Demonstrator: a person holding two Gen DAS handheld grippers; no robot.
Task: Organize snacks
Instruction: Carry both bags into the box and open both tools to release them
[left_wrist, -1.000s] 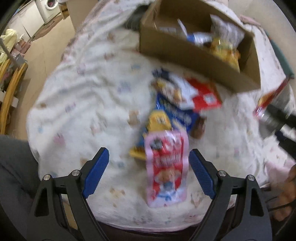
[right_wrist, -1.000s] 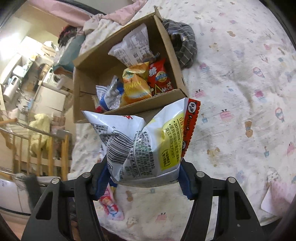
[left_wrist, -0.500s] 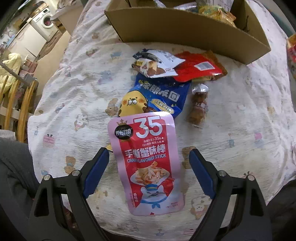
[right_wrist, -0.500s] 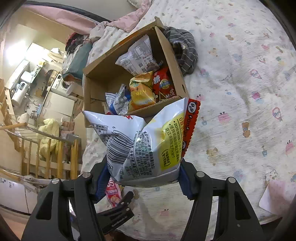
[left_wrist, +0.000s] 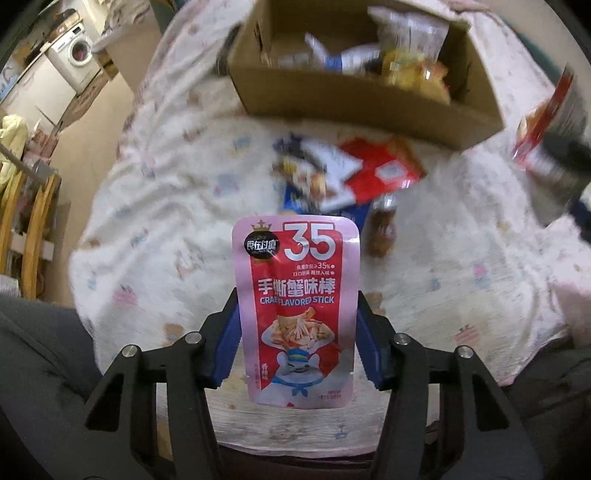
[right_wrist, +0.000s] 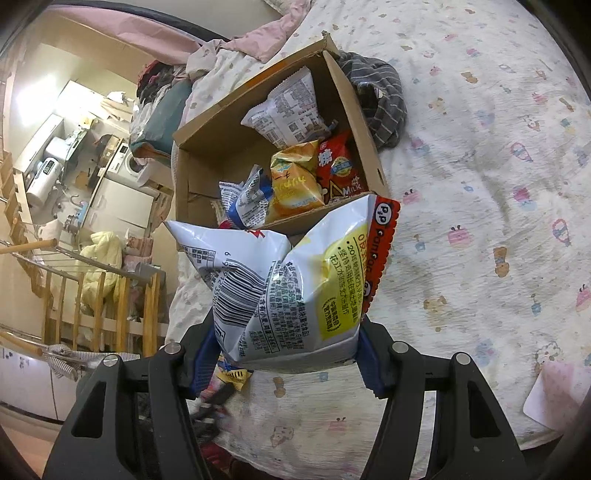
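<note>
Left gripper clenched on pink crab-stick pouch, lifted above bed's near edge. Right gripper clenched on crumpled white chip bag, short of cardboard box. Risk: 2 thin, slick packs slipping mid-carry; box's near wall snagging bag.

Pink-and-red crab stick packet, brown cardboard box, white cartoon-print sheet
</note>
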